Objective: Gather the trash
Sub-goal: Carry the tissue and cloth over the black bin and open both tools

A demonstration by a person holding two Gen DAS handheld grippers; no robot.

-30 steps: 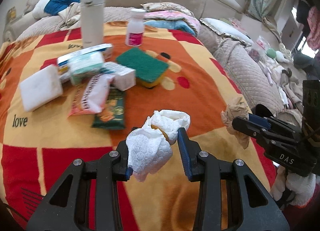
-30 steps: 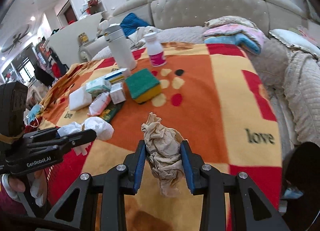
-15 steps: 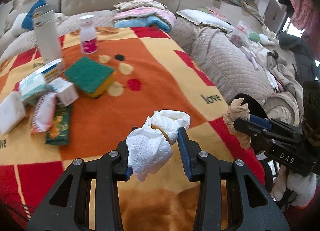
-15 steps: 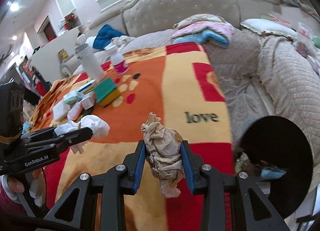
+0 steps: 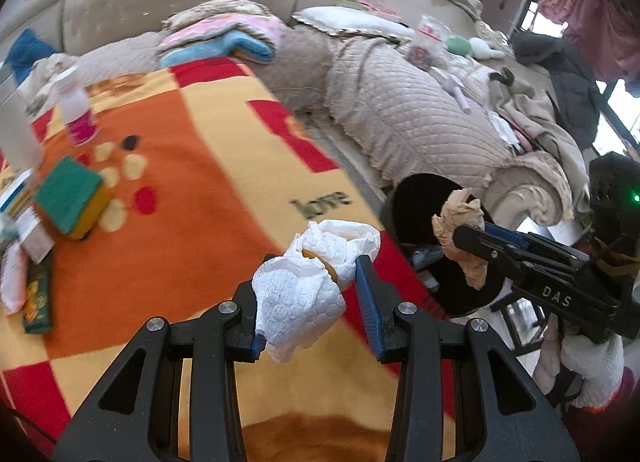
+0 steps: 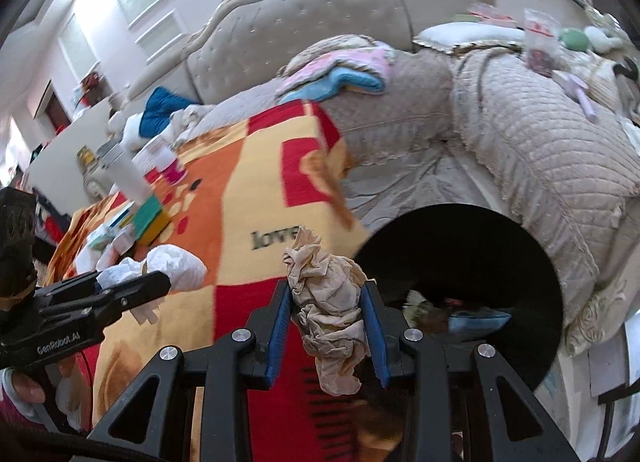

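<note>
Left tongs (image 5: 316, 302): squeezing a white paper wad (image 5: 312, 282) above the blanket (image 5: 208, 189).
Right tongs (image 6: 328, 322): squeezing a brown paper wad (image 6: 328, 302) just beside the black bin (image 6: 460, 229).

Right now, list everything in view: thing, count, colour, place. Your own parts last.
white tissue: 1, white, between the left jaws
brown tissue: 1, tan, between the right jaws
bin: 1, black, beside the blanket's edge, scraps inside
blanket: 1, orange, yellow and red, under the items
sponge: 1, green on yellow, on the blanket
pill bottle: 1, white with pink label, upright on the blanket
tumbler: 1, white, upright by the pill bottle
packets and boxes: several, mixed colours, on the blanket beside the sponge
folded cloths: a stack, pink and blue, on the sofa
sofa: 1, beige, quilted, behind the blanket
left gripper: 1, black, blue pads
right gripper: 1, black, blue pads
</note>
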